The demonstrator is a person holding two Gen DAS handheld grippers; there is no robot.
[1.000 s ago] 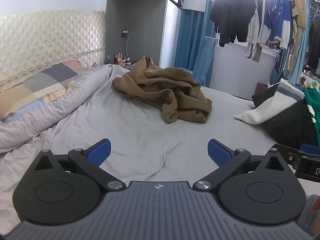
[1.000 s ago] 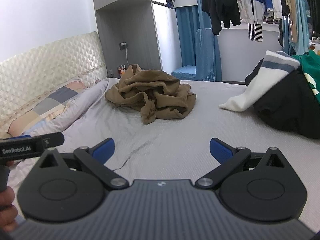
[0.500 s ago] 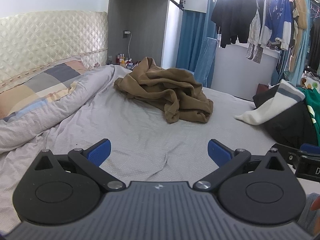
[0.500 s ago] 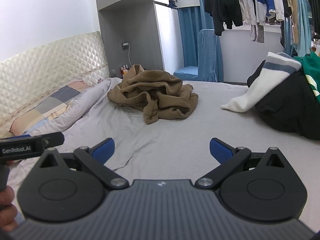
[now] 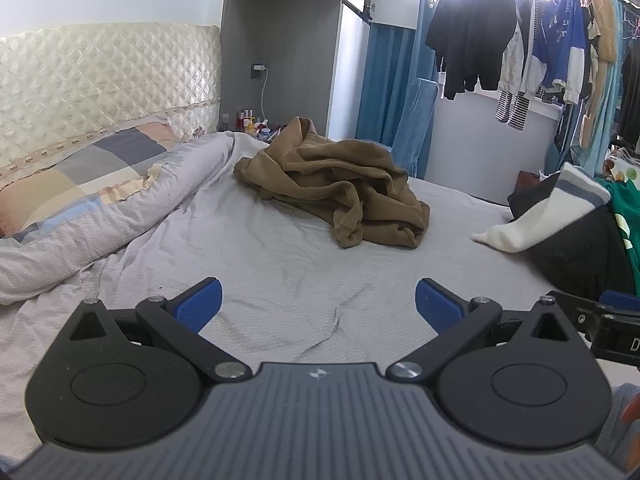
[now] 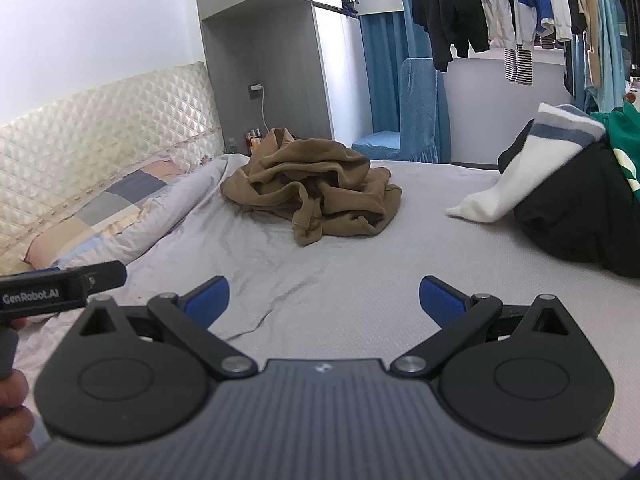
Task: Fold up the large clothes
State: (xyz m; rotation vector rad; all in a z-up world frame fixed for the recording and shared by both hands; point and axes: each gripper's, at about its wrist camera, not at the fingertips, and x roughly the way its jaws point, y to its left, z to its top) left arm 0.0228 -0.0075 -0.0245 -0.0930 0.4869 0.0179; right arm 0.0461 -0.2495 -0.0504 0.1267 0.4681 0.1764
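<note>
Crumpled brown fabric garment heaped mid-bed on pale grey sheet, well ahead of both tongs, left tongs spread wide and empty, right tongs likewise, black-and-white clothing pile at right edge.

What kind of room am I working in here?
A bedroom, most likely: a bed with a quilted headboard, a crumpled brown garment on it, and clothes on a hanging rail.
</note>
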